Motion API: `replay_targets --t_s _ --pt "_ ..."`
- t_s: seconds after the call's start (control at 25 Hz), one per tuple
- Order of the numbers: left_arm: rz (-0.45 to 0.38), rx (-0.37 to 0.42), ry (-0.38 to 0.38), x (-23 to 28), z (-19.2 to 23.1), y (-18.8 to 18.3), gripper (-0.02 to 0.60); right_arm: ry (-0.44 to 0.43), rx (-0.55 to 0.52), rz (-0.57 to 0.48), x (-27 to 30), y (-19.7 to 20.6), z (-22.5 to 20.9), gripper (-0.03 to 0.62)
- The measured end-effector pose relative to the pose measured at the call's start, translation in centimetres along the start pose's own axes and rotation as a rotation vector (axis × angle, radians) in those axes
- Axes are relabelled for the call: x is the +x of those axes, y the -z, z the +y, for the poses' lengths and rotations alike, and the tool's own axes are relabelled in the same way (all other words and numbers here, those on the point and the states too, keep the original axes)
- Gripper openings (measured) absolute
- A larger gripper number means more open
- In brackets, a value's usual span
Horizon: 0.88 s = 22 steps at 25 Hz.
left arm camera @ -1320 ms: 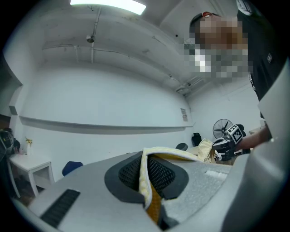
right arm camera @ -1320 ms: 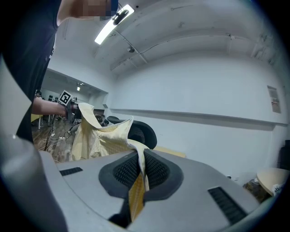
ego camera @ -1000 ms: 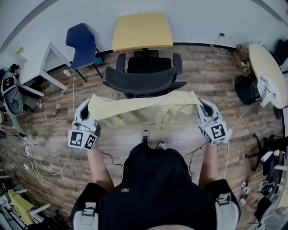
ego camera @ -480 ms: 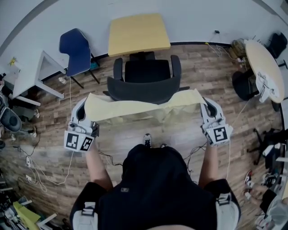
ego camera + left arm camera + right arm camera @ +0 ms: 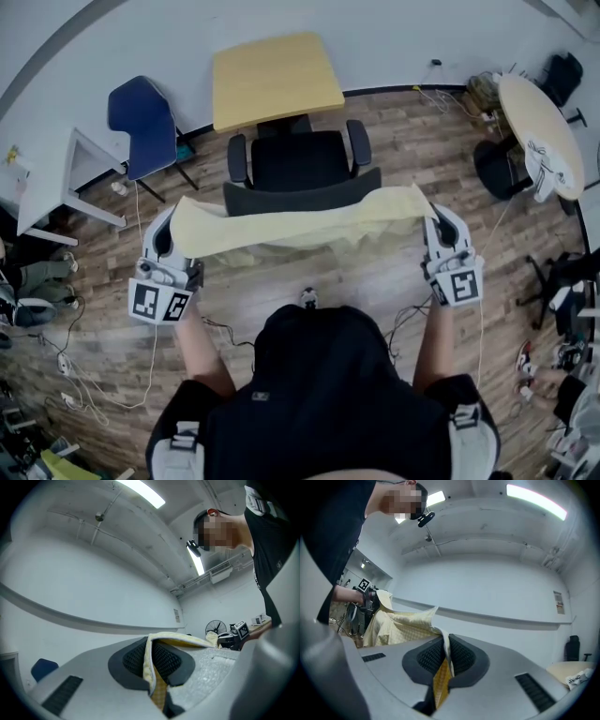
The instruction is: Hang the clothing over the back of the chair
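Observation:
A pale yellow garment hangs stretched wide between my two grippers, level with the backrest of the black office chair and covering its top edge in the head view. My left gripper is shut on the garment's left end. My right gripper is shut on the right end, with the rest of the cloth trailing to the left. Whether the cloth touches the backrest cannot be told. The chair's seat faces away from me.
A yellow-topped table stands right behind the chair. A blue chair and a white desk are at the left, a round table at the right. Cables trail on the wooden floor.
Both grippers have carried the stretched garment forward and up, from in front of the chair's backrest to level with its top edge. The grip on both ends is unchanged.

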<state>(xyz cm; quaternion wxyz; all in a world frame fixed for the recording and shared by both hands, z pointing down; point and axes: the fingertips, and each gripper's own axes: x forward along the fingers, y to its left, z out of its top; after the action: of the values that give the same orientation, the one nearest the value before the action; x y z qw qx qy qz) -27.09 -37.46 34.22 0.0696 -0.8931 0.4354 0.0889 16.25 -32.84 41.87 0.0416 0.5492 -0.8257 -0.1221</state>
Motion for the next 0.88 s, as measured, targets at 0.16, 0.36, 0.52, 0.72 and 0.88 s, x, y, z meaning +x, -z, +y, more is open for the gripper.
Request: replay_targets --t_s 0.16,0.36,0.52,0.72,0.88 --pt "-0.019 -0.002 0.031 1.3 0.9 -0.2 0.003 0.03 -0.024 0.027 0.5 0.5 -0.4 0.002" --pt "-0.054 -0.026 0.066 2.3 2.3 -0.5 0.003 0.055 -0.037 0.053 1.4 0.5 -0.3 0.002" --pt "-0.046 -0.022 0.085 3.5 3.2 -0.1 0.003 0.058 -0.021 0.072 2.5 0.6 0.1 0.002" --pt "-0.004 -0.008 0.098 5.1 3.3 1.2 0.003 0.093 0.002 0.087 2.9 1.6 -0.6 0.002" --pt "0.037 0.012 0.12 6.0 3.0 2.1 0.003 0.137 0.013 0.088 3.5 2.1 -1.7 0.002"
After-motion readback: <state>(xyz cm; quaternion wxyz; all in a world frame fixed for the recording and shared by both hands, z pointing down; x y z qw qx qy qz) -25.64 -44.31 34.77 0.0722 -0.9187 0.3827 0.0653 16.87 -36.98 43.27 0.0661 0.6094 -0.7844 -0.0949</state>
